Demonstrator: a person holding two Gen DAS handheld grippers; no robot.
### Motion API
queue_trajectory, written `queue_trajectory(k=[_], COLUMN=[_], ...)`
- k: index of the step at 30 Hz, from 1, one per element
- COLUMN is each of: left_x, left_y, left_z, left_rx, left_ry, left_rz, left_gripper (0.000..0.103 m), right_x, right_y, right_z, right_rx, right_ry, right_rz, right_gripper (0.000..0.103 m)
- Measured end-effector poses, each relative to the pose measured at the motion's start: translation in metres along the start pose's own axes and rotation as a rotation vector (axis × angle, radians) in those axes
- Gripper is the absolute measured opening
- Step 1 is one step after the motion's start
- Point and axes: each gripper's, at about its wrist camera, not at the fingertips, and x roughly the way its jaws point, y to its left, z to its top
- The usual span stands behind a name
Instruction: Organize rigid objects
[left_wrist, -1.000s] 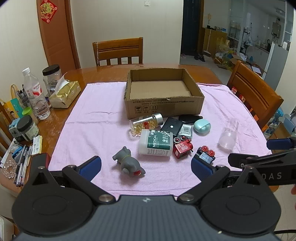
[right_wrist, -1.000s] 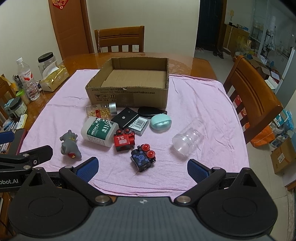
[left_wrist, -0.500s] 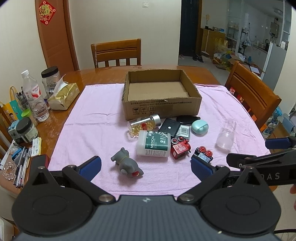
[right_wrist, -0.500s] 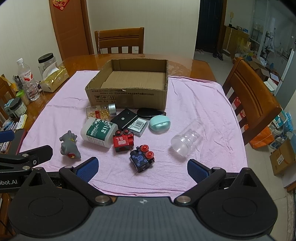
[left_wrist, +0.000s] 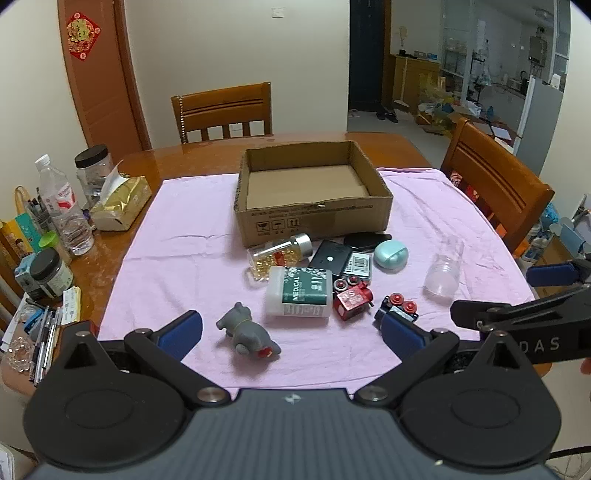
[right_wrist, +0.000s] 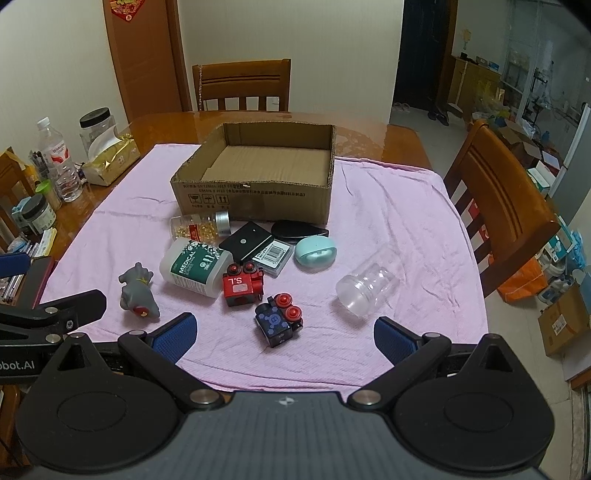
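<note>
My left gripper (left_wrist: 291, 330) and right gripper (right_wrist: 284, 334) both stand spread wide, holding nothing, at the cloth's (right_wrist: 399, 206) near edge. Left to right, frame centre: one grey elephant toy (right_wrist: 138, 291), two bottles, two toy trains, one clear cup (right_wrist: 364, 284). One cardboard box (right_wrist: 255, 195) behind; bare cloth either side.

Open brown cardboard box (right_wrist: 255, 192) sits upright on pink cloth; toys, bottles and cases (right_wrist: 242, 284) lie scattered just before it.
</note>
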Motion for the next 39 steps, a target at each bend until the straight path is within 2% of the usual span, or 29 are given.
queue_trajectory(k=[12, 19, 27, 33, 39], left_x=[0.027, 0.054, 0.095, 0.125, 0.155], left_y=[0.009, 0.025, 0.049, 0.053, 0.068], left_z=[-0.017, -0.029, -0.044, -0.051, -0.047], left_rx=[0.043, 0.052, 0.073, 0.186, 0.220], left_ry=[0.025, 0.055, 0.122, 0.182, 0.213], left_rz=[-0.095, -0.094, -0.103, -0.104, -0.148], left_gripper=[0.102, 0.102, 0.102, 0.102, 0.102], right_x=[0.019, 0.046, 0.084, 0.102, 0.117], right_y=[-0.007, -0.006, -0.004, 0.003, 0.012], right_z=[-0.020, -0.040, -0.052, -0.049, -0.042], right_rx=[-0.003, 0.013, 0.040, 0.059, 0.101], right_ry=[-0.015, 0.037, 0.095, 0.125, 0.139], right_rz=[0.052, 0.074, 0.037, -0.001, -0.032], right_gripper=[0.103, 0.103, 0.103, 0.103, 0.103])
